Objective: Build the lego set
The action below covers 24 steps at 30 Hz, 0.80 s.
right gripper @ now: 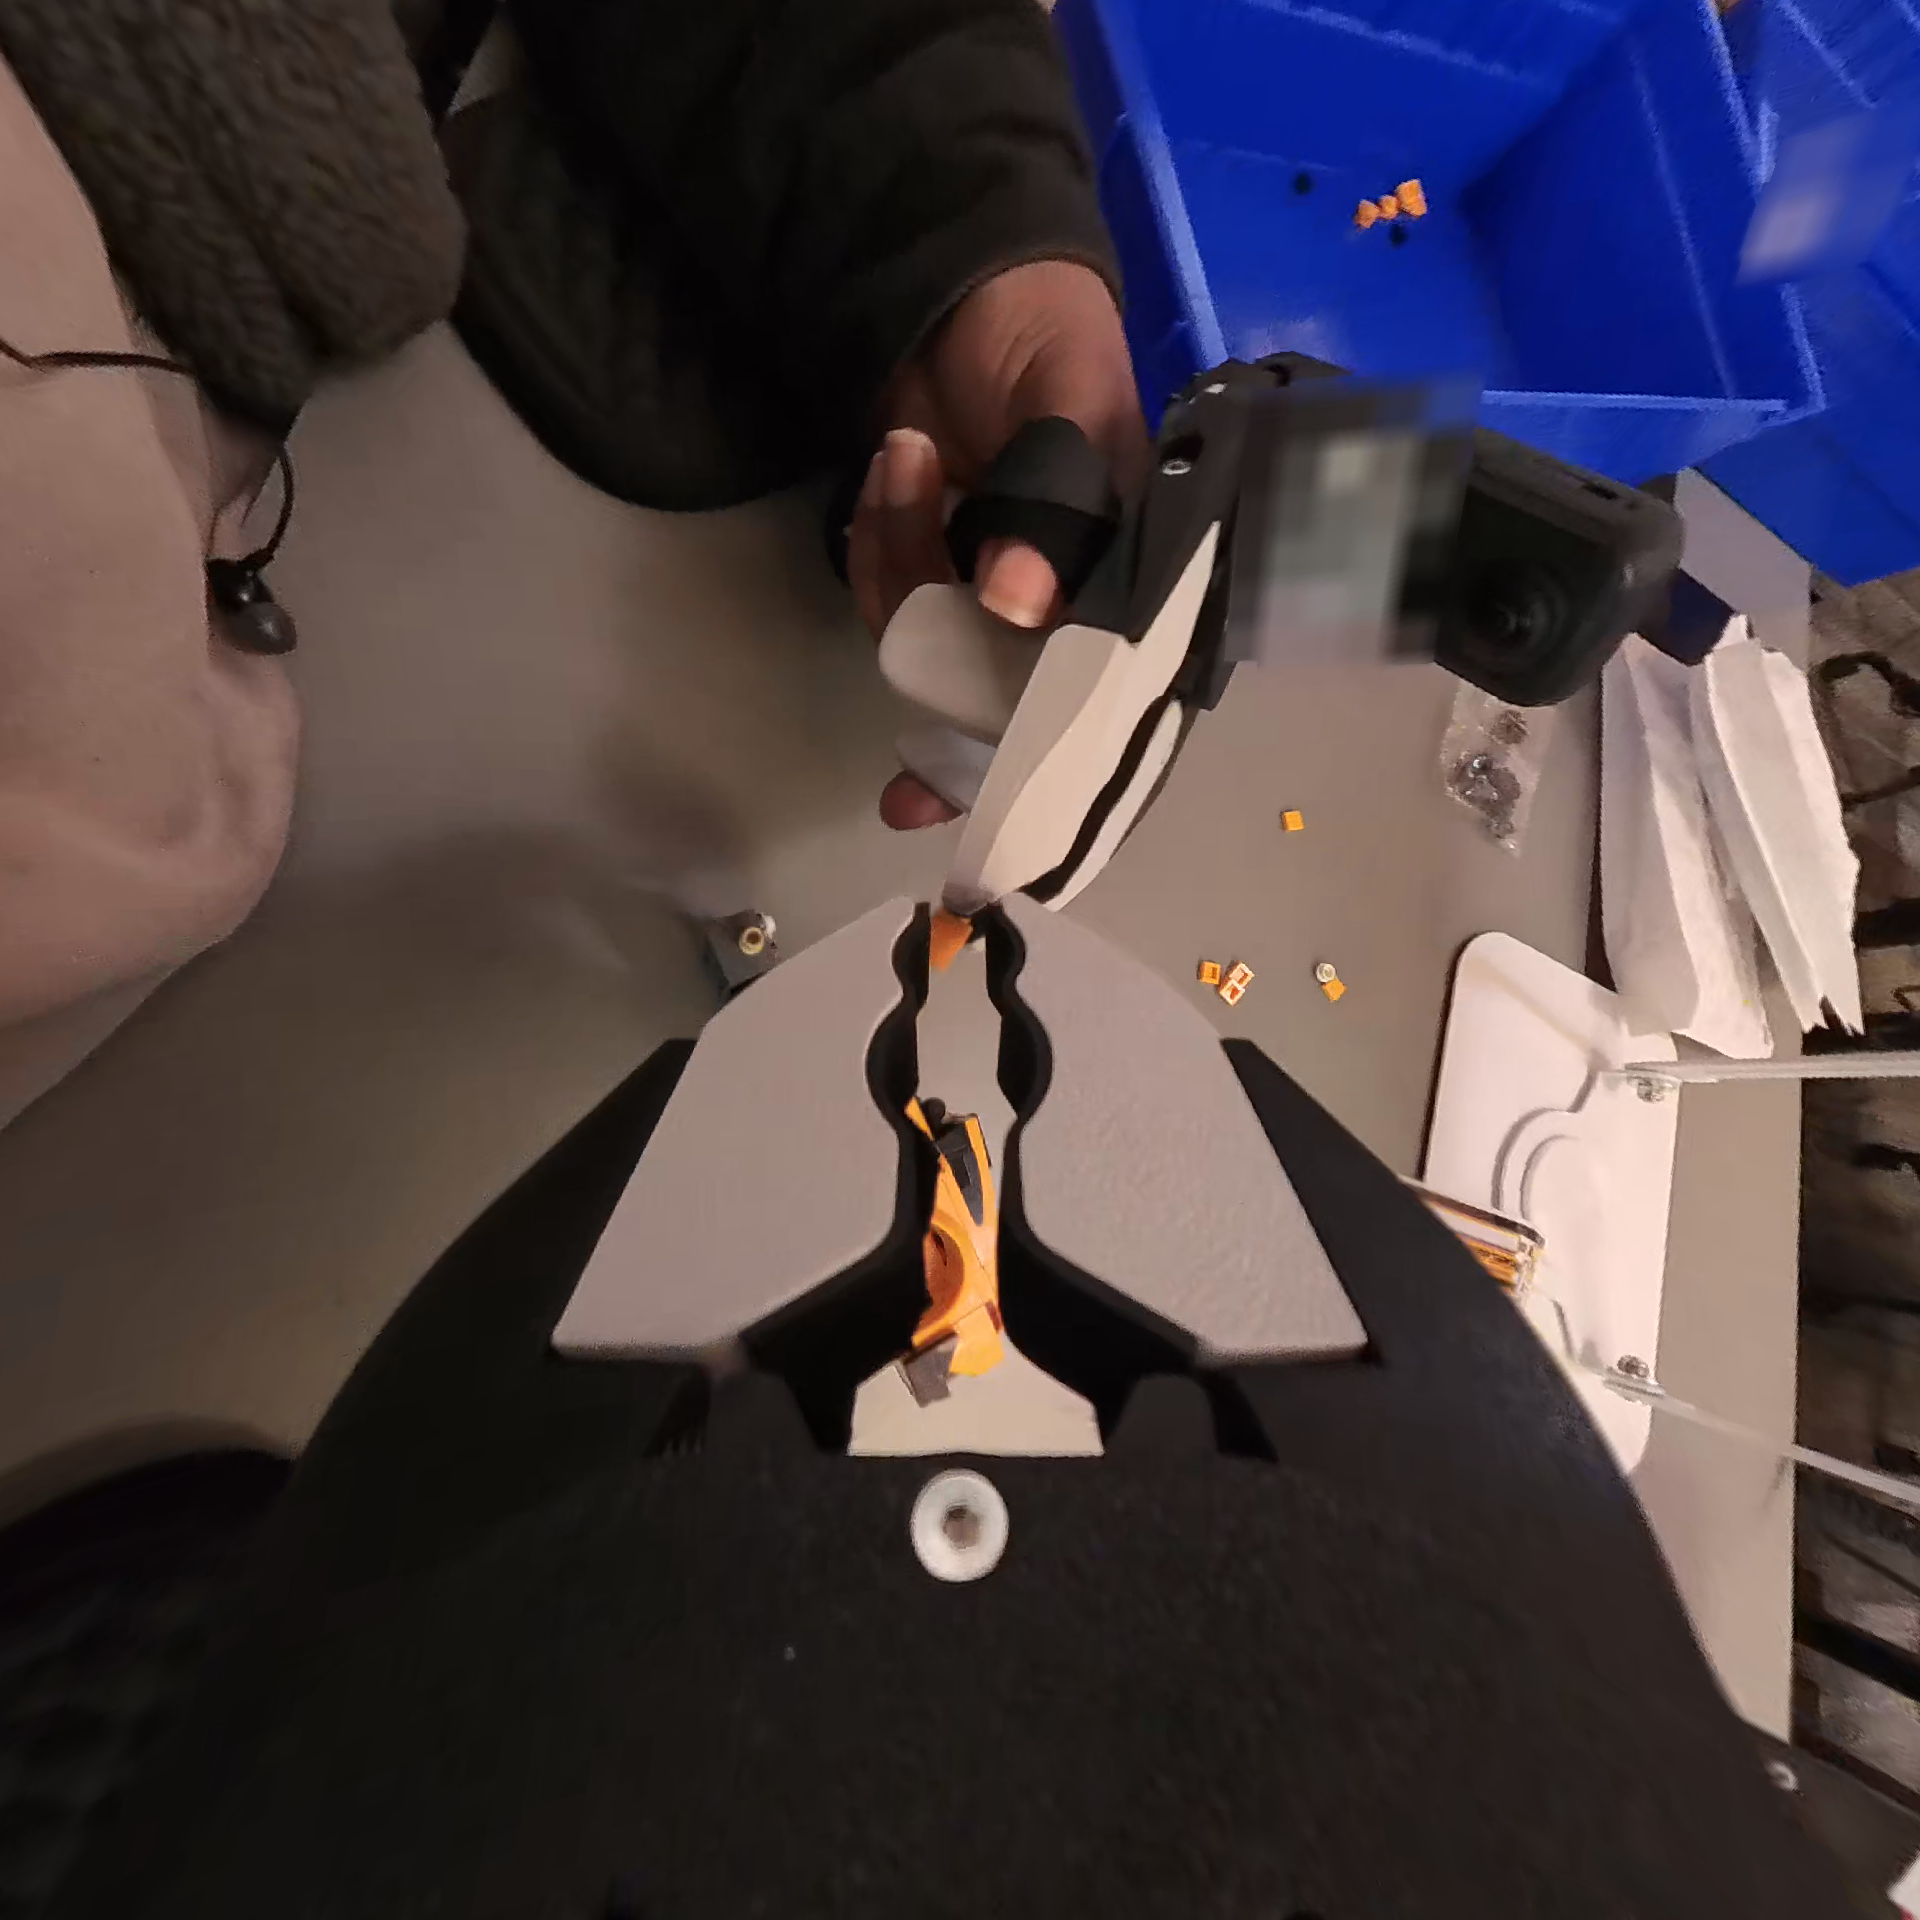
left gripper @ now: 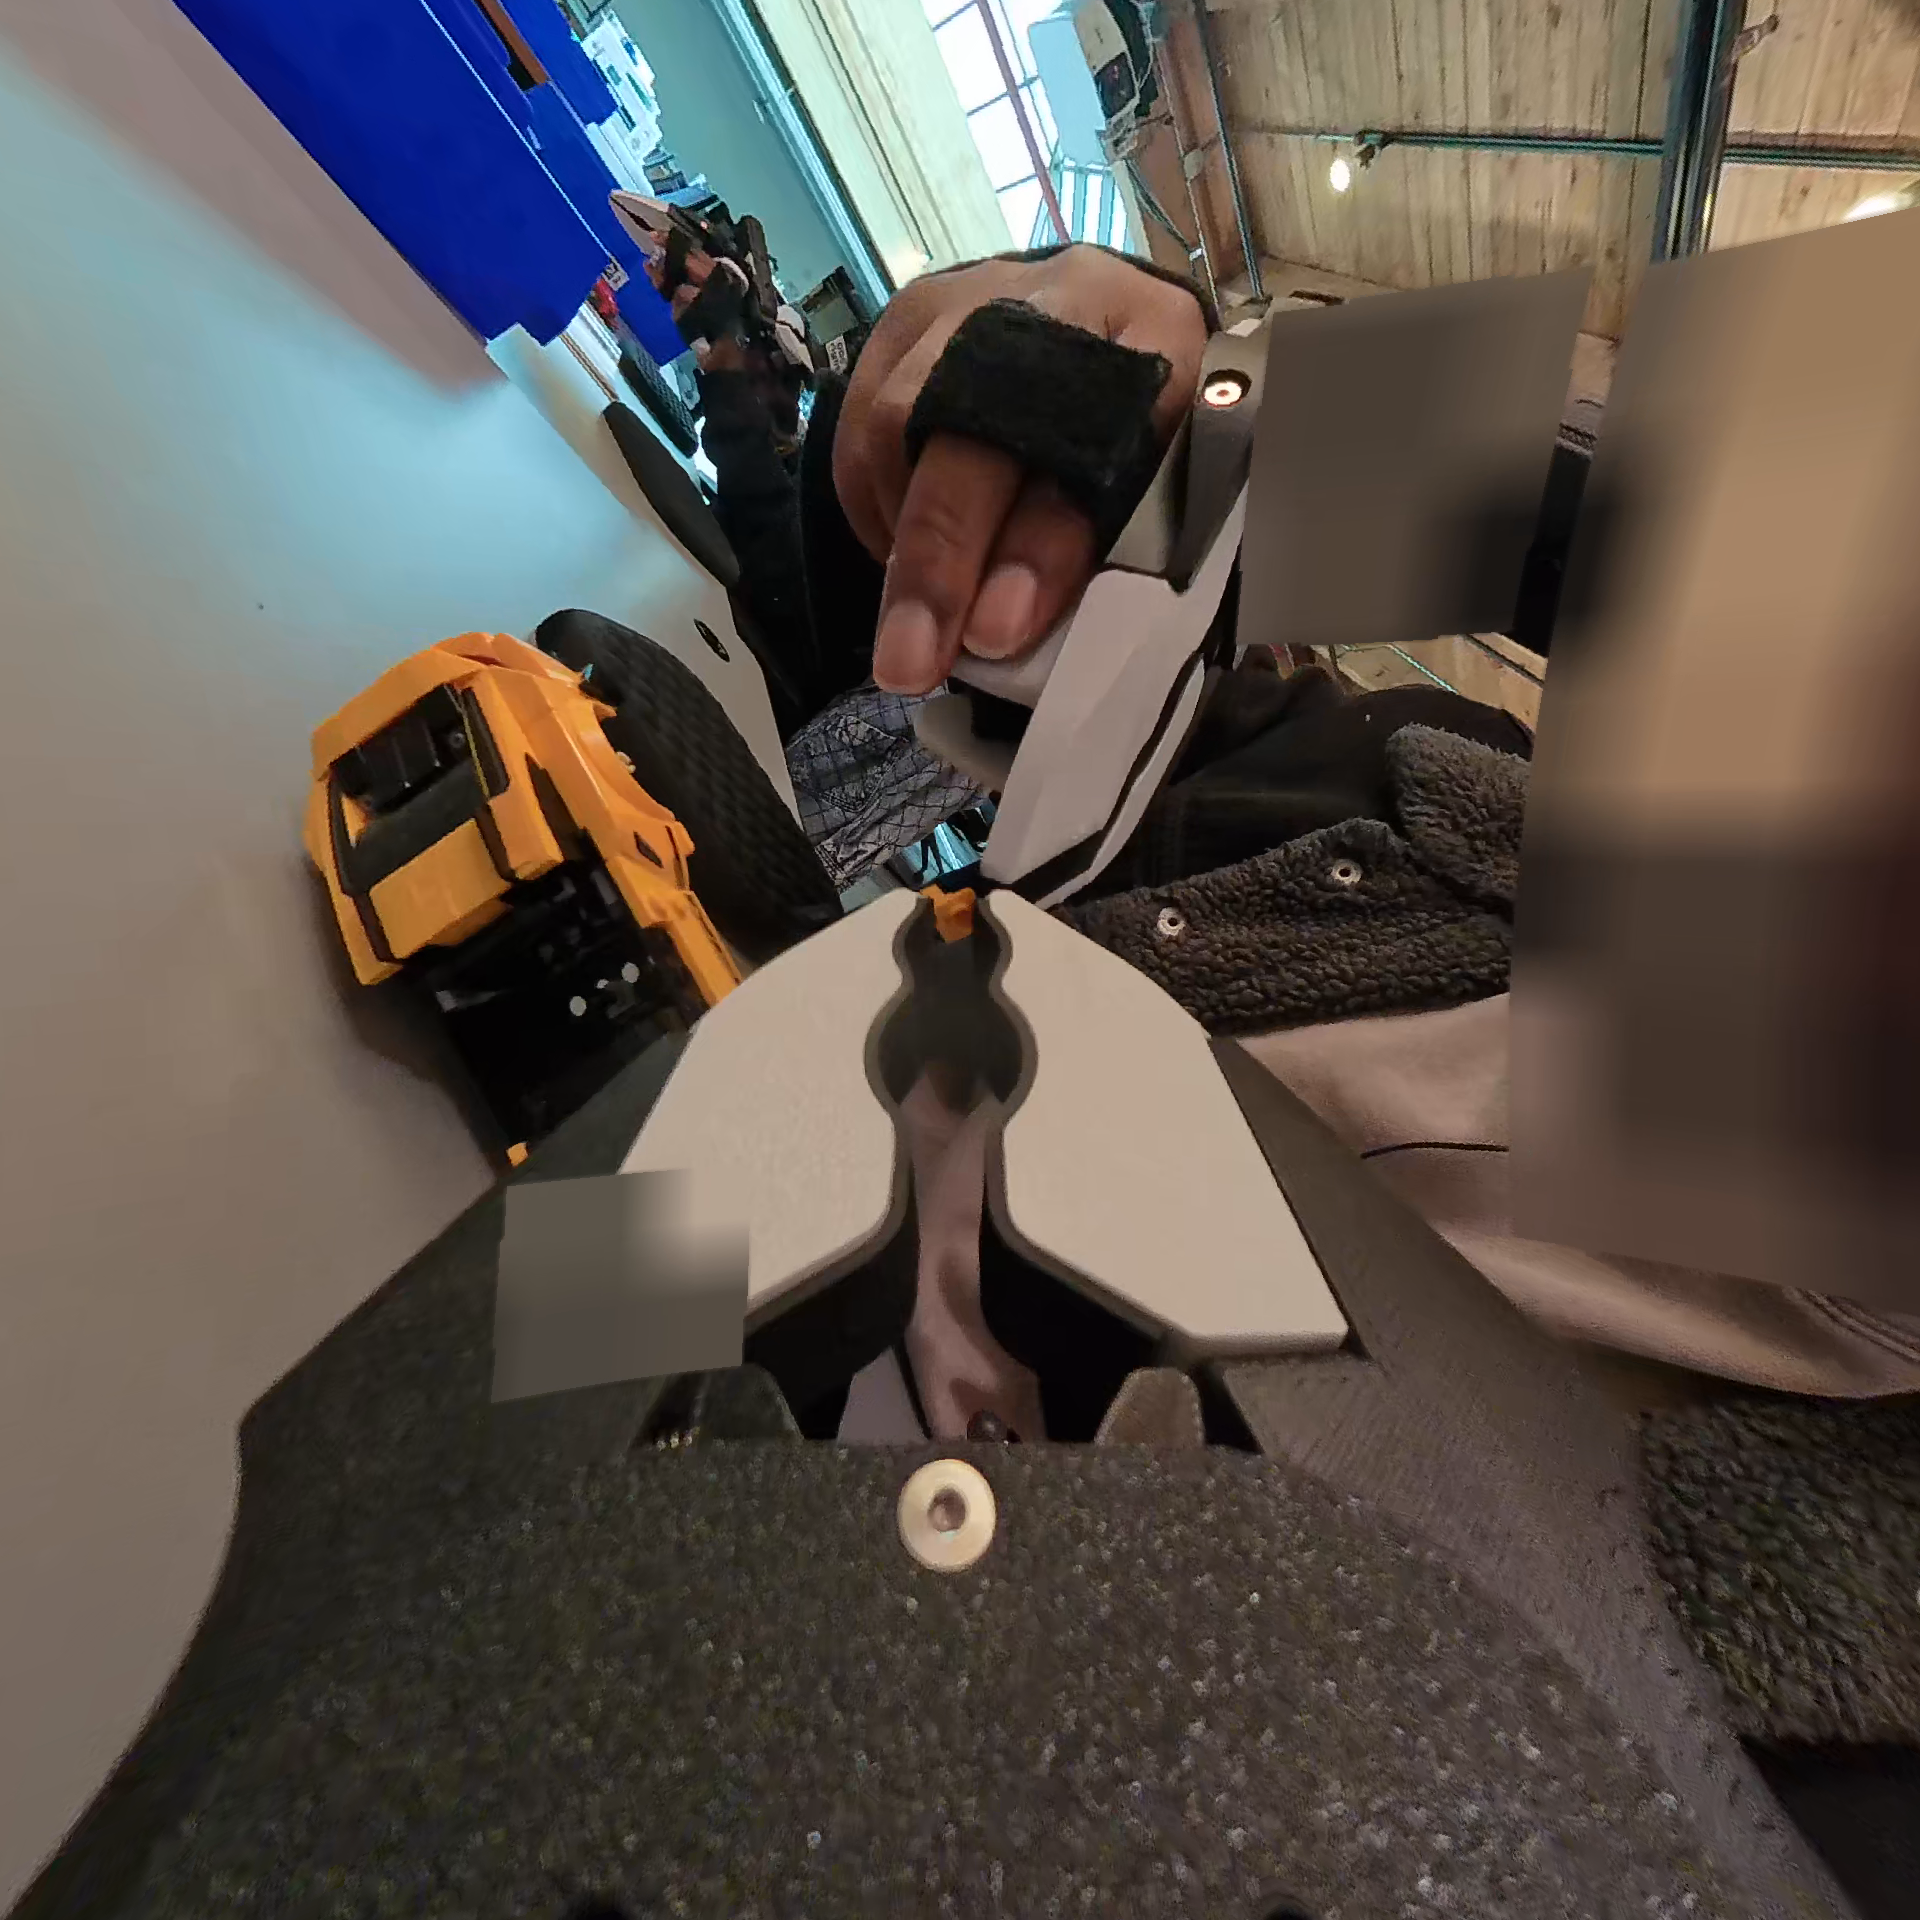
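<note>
In the left wrist view my left gripper (left gripper: 951, 906) is shut on a small orange brick (left gripper: 951, 916), which is pinched at the very fingertips. My right gripper (left gripper: 1000, 883) comes in from above, its tips right by the brick. In the right wrist view the same brick (right gripper: 945, 940) hangs from the left gripper's tip (right gripper: 975, 896). It sits between the jaws of my right gripper (right gripper: 953, 927), with a gap showing on the right-hand side, so the right gripper is open. An orange toy car (left gripper: 488, 831) lies on the grey table (left gripper: 156, 727), and part of it shows between my right fingers (right gripper: 961, 1236).
Blue bins (right gripper: 1455, 208) stand at the table's far side, with a few orange bits inside. Loose orange bricks (right gripper: 1226, 977), a bag of screws (right gripper: 1491, 769), white paper towels (right gripper: 1725, 831) and a white board (right gripper: 1538, 1143) lie to the right. A black textured pad (left gripper: 707, 769) lies behind the car. A person's hands (left gripper: 987, 468) hold the grippers. The grippers are tip to tip, or close to it.
</note>
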Available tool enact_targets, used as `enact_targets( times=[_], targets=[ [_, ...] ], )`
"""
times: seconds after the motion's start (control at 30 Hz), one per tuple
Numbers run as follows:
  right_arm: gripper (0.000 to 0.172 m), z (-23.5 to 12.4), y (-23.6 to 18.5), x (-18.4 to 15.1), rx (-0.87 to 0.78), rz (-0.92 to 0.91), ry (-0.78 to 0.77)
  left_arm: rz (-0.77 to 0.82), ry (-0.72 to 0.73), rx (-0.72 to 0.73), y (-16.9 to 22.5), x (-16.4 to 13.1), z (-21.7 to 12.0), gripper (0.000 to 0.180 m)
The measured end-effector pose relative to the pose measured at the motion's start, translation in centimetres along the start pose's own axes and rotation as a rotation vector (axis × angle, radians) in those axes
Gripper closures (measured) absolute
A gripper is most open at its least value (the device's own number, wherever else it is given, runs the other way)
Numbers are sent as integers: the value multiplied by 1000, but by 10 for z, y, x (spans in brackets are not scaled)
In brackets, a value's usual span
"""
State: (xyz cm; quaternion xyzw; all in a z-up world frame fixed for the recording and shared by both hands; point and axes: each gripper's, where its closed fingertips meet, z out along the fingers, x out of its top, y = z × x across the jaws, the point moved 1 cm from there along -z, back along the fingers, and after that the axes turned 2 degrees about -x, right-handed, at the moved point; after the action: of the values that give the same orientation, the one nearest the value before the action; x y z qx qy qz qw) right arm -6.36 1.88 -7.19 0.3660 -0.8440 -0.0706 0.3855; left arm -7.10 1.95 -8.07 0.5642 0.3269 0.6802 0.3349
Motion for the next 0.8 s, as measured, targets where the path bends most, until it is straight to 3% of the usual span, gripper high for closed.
enact_targets(
  times=[0.2,0.8],
  targets=[
    [167,4,6,-6,-2,25,-12,-8,-13,-3,-2,5,-3,174],
    [171,-7,6,-9,-13,206,159,-79,62,-123,2,11,5,168]
  ],
)
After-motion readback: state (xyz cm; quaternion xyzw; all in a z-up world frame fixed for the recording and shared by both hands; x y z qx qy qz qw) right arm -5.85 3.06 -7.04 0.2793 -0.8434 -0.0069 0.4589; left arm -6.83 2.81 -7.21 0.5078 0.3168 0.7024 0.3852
